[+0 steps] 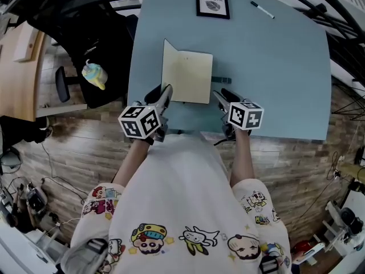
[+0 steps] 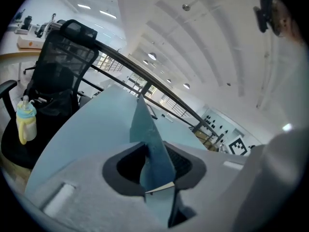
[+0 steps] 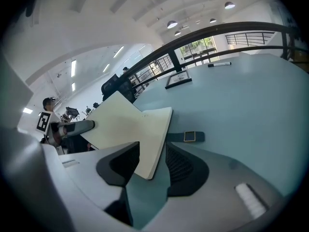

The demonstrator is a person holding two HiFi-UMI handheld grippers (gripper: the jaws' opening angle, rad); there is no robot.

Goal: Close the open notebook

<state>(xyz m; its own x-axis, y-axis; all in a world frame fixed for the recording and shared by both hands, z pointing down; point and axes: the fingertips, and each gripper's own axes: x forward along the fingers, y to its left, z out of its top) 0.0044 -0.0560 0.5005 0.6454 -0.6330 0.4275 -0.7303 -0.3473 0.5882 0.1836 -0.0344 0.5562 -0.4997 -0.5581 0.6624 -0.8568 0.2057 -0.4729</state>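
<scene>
The notebook (image 1: 191, 76) lies open on the light blue table (image 1: 274, 67), cream pages up. Its left cover (image 1: 167, 67) stands raised, almost upright. My left gripper (image 1: 165, 91) is at that cover's near corner. In the left gripper view the teal cover (image 2: 152, 144) runs edge-on between the jaws with a dark gap beside it, so this gripper (image 2: 153, 167) is open. My right gripper (image 1: 221, 95) is open at the near right corner, and the page corner (image 3: 147, 163) lies under its spread jaws (image 3: 152, 167). A teal strap with a buckle (image 3: 186, 137) sticks out from the right edge.
A framed print (image 1: 213, 1) and a marker pen (image 1: 262, 9) lie at the far side of the table. A black office chair (image 1: 85, 33) with a yellow and blue bottle (image 1: 94, 74) stands left of the table. The table's near edge (image 1: 268, 136) is close to the person.
</scene>
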